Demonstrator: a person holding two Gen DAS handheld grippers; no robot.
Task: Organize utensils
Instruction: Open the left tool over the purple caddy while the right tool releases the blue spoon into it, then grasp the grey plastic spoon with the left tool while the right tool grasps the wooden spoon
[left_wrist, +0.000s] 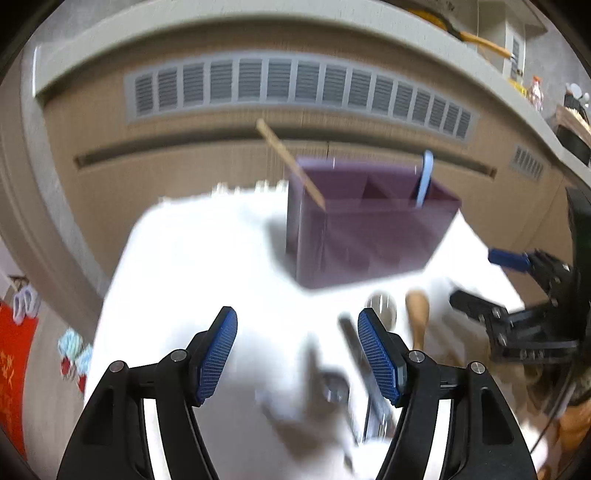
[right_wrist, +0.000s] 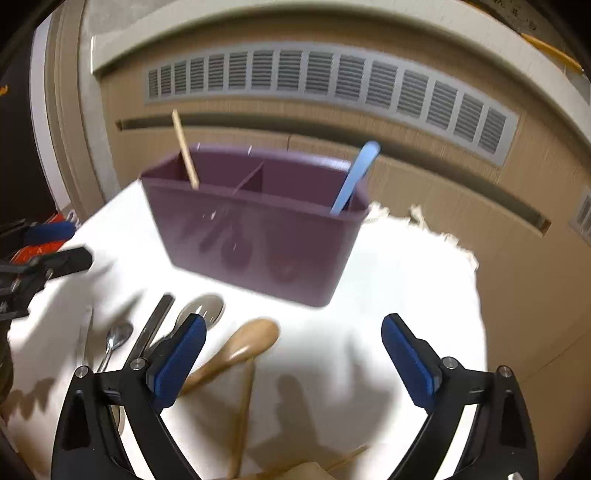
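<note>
A: The wooden spoon (right_wrist: 243, 347) lies on the white cloth (right_wrist: 388, 288) just in front of the purple caddy (right_wrist: 258, 236), its bowl toward the caddy and its handle running back under the right gripper (right_wrist: 291, 354). It looks light, stiff and a bit grippy, so the handle a little behind the bowl seems the place to pinch it.

B: And the metal ones?

A: A large steel spoon (right_wrist: 203, 308), a small teaspoon (right_wrist: 118, 338) and a flat dark handle (right_wrist: 153, 326) lie beside it to the left. They are probably heavier, slick and low on the cloth, so harder to get under. Mid-handle, squarely, seems best.

B: What is in the caddy?

A: It has two compartments. A wooden stick (right_wrist: 184, 151) leans in the left one, and a pale blue utensil (right_wrist: 354, 177) stands in the right one.

B: The grippers?

A: The right gripper's jaws are spread wide with nothing between them. The left gripper (left_wrist: 297, 354) is likewise released and empty, above the blurred metal pieces.
</note>
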